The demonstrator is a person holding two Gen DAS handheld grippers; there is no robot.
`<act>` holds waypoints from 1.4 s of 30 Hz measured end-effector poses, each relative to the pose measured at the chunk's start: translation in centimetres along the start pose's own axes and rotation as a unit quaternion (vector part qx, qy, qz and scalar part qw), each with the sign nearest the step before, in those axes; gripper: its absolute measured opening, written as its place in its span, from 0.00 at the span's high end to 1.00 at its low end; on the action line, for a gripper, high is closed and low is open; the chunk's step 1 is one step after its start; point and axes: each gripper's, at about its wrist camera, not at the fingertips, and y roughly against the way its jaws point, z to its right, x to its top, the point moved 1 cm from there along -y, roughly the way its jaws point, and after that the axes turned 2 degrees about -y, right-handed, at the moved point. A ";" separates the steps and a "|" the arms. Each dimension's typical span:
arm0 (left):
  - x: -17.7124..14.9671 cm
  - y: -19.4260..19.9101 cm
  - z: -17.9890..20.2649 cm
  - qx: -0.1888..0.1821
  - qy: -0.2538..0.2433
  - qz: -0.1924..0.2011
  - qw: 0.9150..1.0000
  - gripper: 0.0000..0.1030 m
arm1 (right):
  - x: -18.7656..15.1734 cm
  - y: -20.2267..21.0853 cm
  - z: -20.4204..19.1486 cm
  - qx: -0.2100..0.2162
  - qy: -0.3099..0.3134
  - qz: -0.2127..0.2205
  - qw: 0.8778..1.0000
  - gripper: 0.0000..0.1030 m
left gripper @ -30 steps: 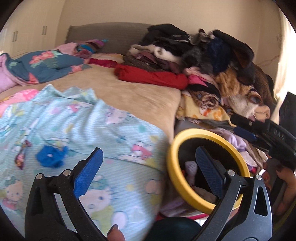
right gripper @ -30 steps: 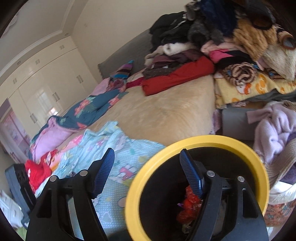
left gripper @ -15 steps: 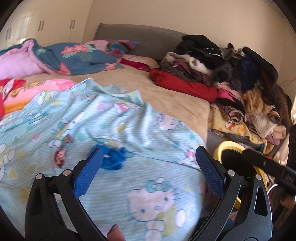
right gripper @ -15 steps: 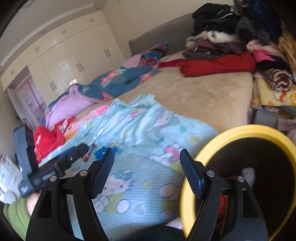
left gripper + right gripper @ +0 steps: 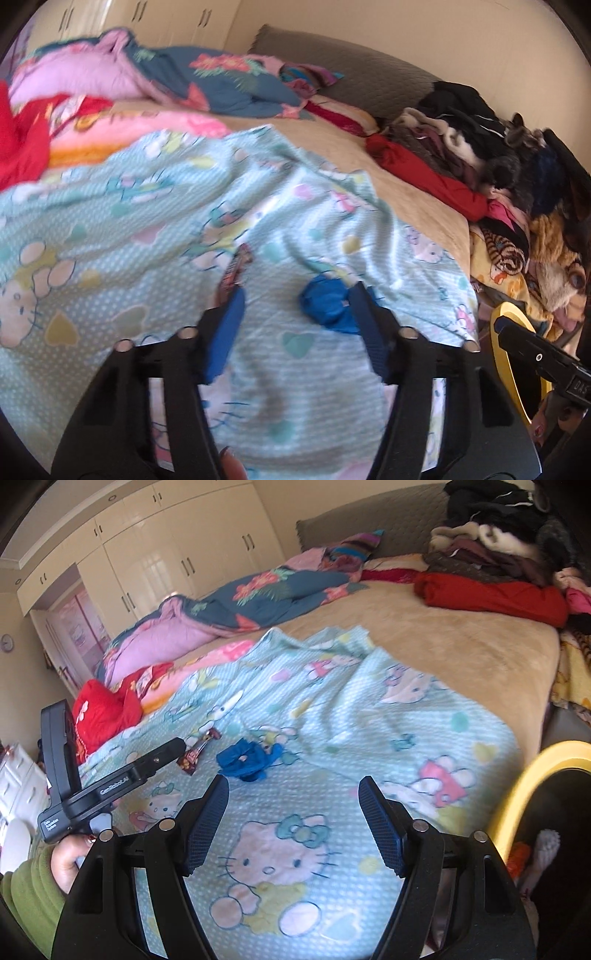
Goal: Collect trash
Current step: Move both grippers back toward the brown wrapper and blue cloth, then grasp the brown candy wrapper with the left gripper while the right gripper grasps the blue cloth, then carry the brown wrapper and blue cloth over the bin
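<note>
A crumpled blue piece of trash (image 5: 328, 304) lies on the light blue cartoon blanket (image 5: 147, 229); it also shows in the right wrist view (image 5: 245, 760). A dark red wrapper (image 5: 234, 271) lies just left of it, also in the right wrist view (image 5: 197, 751). My left gripper (image 5: 295, 314) is open, low over the blanket, with the blue trash by its right finger. My right gripper (image 5: 293, 812) is open and empty above the blanket. The yellow-rimmed black bin (image 5: 532, 797) stands at the bed's right side, with some trash inside (image 5: 517, 856).
A tan bedspread (image 5: 443, 635) covers the bed. Piled clothes (image 5: 498, 155) fill its right side. A floral quilt (image 5: 258, 598) and red cloth (image 5: 107, 709) lie at the left. White wardrobes (image 5: 147, 565) stand behind.
Both grippers swung left, away from the bin and over the blanket. The left gripper came down close to the blue trash. Both stayed open.
</note>
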 end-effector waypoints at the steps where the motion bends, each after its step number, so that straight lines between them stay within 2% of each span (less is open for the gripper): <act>1: 0.0 -0.2 -0.5 -0.003 0.007 -0.004 1.000 0.61 | 0.1 -0.7 -0.4 0.001 0.003 -0.004 1.000 0.34; 5: -0.3 -1.0 -2.0 -0.009 0.021 -0.018 1.000 0.69 | 0.4 -2.9 -1.1 0.011 0.004 -0.021 1.000 0.36; 13: -0.7 -2.3 -3.7 0.011 0.048 -0.031 0.998 0.69 | 0.8 -7.5 -2.0 0.033 -0.004 -0.058 0.998 0.36; 24: -1.0 -3.0 -5.9 0.025 0.087 -0.038 0.995 0.69 | 1.2 -12.3 -1.3 0.069 -0.065 -0.093 0.991 0.48; 25: -1.0 -3.1 -5.9 0.026 0.086 -0.038 0.995 0.69 | 1.3 -12.4 -1.2 0.073 -0.071 -0.092 0.991 0.51; 28: -1.0 -3.2 -5.8 0.030 0.083 -0.038 0.995 0.83 | 1.5 -12.7 -1.2 0.078 -0.075 -0.092 0.990 0.66; 32: -1.0 -3.2 -6.1 0.029 0.093 -0.038 0.995 0.88 | 1.8 -12.8 -1.5 0.083 -0.072 -0.090 0.990 0.84; 36: -0.9 -2.9 -6.4 0.028 0.099 -0.033 0.994 0.95 | 1.7 -12.6 -1.8 0.089 -0.064 -0.089 0.990 0.90; 42: -0.4 -1.7 -5.2 0.027 0.070 -0.017 0.997 0.98 | 1.1 -10.4 -1.5 0.084 -0.055 -0.076 0.992 0.90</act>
